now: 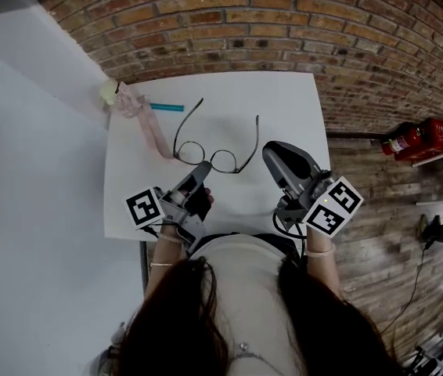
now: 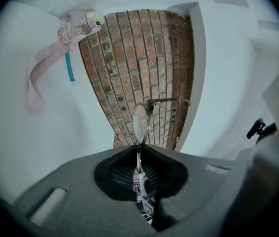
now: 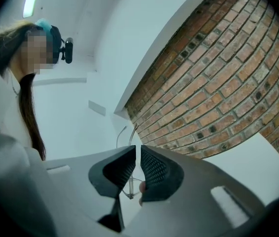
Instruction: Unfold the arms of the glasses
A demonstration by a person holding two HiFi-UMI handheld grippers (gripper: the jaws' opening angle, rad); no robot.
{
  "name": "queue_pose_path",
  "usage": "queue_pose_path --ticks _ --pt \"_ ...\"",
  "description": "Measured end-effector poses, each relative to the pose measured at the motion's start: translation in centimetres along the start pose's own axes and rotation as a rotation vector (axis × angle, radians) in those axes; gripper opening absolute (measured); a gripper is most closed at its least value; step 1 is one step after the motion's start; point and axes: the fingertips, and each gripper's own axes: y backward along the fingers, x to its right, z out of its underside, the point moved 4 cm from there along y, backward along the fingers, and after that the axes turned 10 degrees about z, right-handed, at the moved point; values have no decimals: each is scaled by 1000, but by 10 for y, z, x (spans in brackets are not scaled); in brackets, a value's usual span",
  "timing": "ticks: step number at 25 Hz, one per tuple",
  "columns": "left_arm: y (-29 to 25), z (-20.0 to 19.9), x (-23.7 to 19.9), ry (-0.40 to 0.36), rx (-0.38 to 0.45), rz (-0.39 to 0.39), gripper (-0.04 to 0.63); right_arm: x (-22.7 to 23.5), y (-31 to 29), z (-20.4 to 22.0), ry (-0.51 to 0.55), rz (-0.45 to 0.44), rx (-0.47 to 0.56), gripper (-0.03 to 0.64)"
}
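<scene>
A pair of thin-rimmed glasses [image 1: 213, 157] lies near the front edge of a white surface [image 1: 284, 100]. Both arms are spread open and point away from the person. The left tongs [image 1: 201, 171] are clamped on the rim of one lens, seemingly to steady the frame. The right tongs [image 1: 270, 153] hover just beside the other arm, their jaws at a narrow slit with nothing pinched between them. The unfolding looks complete.
</scene>
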Motion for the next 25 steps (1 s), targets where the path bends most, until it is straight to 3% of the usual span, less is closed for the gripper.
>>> queue_pose_path --ticks 11,25 --pt "9 0 7 28 23 42 23 13 3 14 98 158 -57 6" --pt "30 13 11 55 38 46 23 13 15 35 162 243 -114 5"
